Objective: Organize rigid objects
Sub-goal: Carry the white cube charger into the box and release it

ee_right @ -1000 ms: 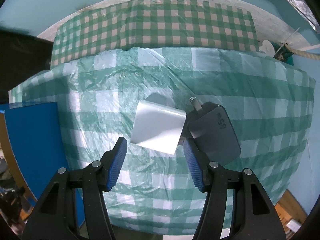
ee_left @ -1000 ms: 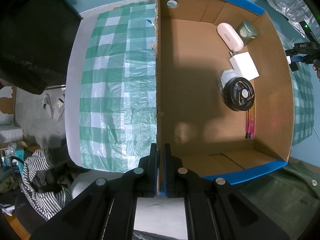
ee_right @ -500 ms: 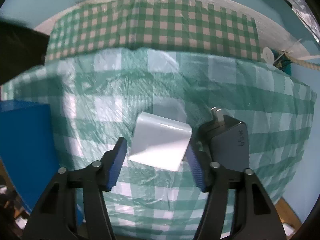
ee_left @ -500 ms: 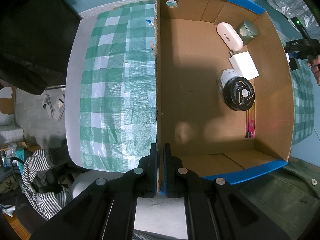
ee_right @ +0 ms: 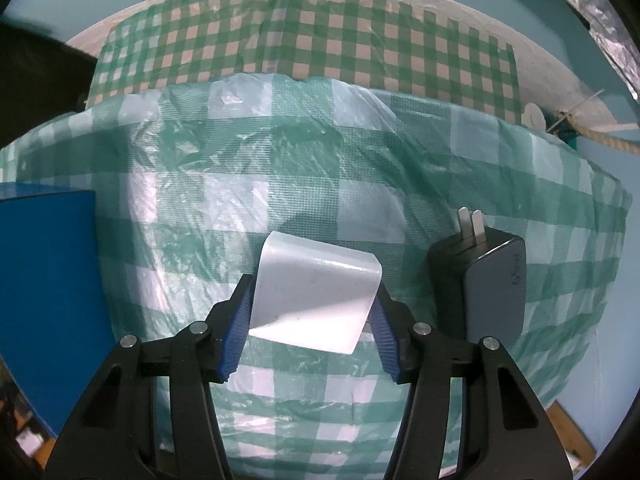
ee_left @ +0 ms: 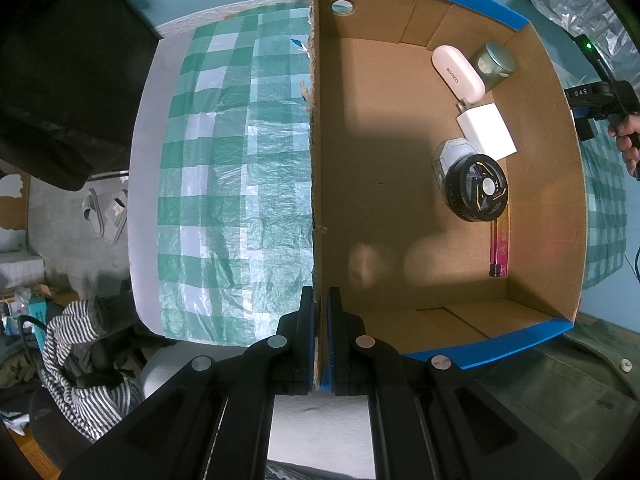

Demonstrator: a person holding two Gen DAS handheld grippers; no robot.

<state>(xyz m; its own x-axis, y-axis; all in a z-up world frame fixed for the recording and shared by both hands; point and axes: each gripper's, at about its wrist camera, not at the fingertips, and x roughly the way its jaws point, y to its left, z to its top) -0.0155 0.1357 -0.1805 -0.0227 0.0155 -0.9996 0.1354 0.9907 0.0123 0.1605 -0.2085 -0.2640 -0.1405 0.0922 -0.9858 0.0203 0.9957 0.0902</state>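
Closer now, the white block (ee_right: 314, 298) on the checked tablecloth (ee_right: 304, 184) is being framed and touched by the right gripper (ee_right: 310, 322), its blue pads (ee_right: 240, 330) at both sides. Beside it, a grey charger (ee_right: 486, 280) is lying. Meanwhile the cardboard box (ee_left: 316, 160) wall is being clamped by the left gripper (ee_left: 320, 338).

1. White glossy charger block (ee_right: 314, 304) lies flat on the checkered bench cover, slightly skewed.
2. Grey plug adapter (ee_right: 490, 286) lies just right of it, prongs pointing away.
3. Cardboard box (ee_left: 400, 184) holds a white case (ee_left: 458, 70), fan (ee_left: 477, 188) and tin (ee_left: 494, 65).
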